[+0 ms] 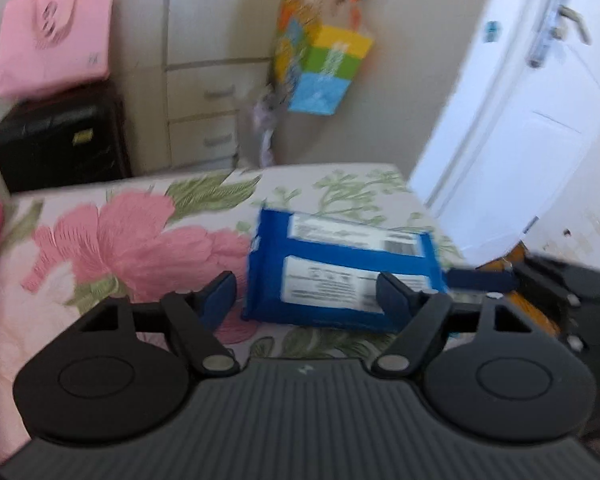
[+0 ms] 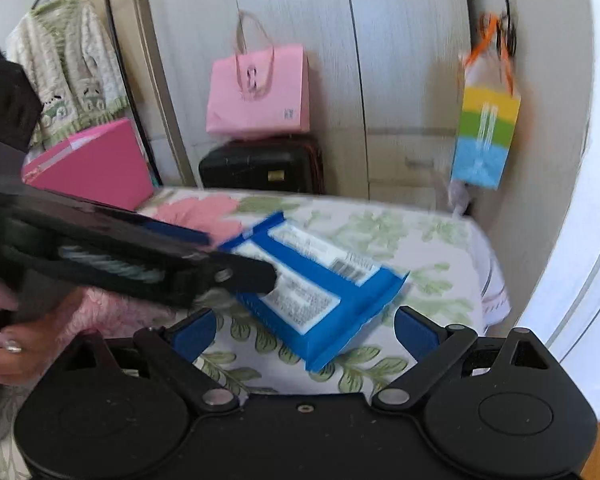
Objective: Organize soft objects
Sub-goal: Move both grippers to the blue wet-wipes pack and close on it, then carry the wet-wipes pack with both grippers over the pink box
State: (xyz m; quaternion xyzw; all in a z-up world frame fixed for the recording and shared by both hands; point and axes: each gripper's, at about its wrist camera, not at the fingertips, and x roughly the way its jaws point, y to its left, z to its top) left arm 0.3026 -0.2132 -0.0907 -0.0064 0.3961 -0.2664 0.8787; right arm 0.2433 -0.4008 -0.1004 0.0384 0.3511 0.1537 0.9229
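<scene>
Motion blur makes the blue packet's (image 1: 340, 268) label unreadable. It lies on the floral bedspread (image 1: 140, 232), just ahead between the wide-open left gripper (image 1: 306, 290) and the wide-open right gripper (image 2: 304, 330).

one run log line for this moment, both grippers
left gripper: open, at blue pack | right gripper: open, empty | blue pack: label up on floral bed cover | grasp: not yet

Pink bag (image 2: 258, 90) sits atop black suitcase (image 2: 260, 168) by wardrobe (image 2: 400, 60).
</scene>
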